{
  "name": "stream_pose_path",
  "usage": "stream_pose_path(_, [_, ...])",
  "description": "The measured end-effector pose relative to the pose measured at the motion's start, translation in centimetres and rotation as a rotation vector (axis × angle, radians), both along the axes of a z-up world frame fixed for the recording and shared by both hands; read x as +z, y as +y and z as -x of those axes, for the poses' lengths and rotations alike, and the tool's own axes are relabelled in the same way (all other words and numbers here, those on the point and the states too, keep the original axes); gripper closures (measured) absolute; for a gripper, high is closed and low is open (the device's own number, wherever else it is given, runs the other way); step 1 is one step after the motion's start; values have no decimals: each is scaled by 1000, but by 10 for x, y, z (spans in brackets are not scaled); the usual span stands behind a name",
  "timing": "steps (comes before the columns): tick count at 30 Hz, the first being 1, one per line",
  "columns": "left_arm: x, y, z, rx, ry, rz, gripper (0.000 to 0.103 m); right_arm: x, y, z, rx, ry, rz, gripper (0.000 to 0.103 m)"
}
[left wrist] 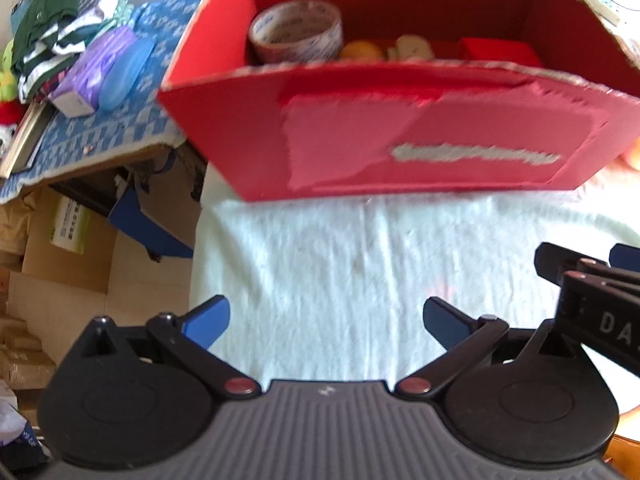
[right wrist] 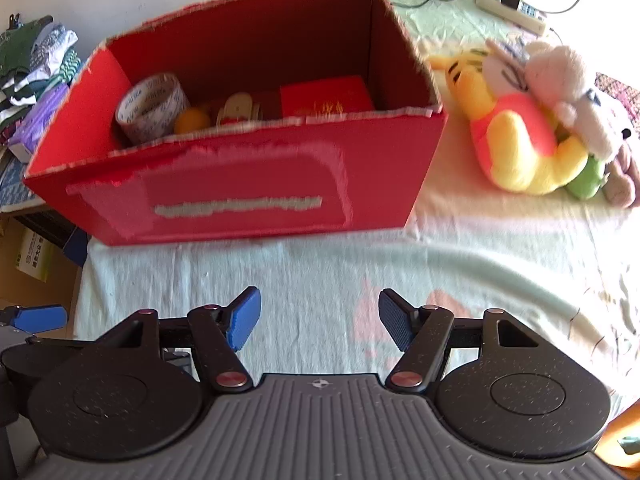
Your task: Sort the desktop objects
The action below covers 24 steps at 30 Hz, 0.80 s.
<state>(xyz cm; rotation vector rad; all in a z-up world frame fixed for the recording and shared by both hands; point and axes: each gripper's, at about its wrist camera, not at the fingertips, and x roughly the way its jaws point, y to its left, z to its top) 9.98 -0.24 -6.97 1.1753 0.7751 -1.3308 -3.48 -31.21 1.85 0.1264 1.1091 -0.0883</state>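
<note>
Both tools stood open and empty over the worktop's near edge, the left tool (left wrist: 326, 320) beside the right tool (right wrist: 320, 318). The red box (right wrist: 248, 184) sat ahead of them; the stuffed toys (right wrist: 536, 128), toward the right edge, lay nearer the right tool.

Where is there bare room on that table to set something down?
The pale cloth between the red box and both open, empty grippers is bare. So is the strip between the box and the plush toys. The box floor is crowded: tape roll, small items.
</note>
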Motion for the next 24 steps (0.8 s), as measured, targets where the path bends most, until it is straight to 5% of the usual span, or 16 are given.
stream_pose_path(16, [3,-4,-13,25,10,40,0,-3,10,1,32,-44,-2,47])
stream_pose_path(24, [35,-13,-8,3,26,100,0,15,6,-1,44,-96,-8,52])
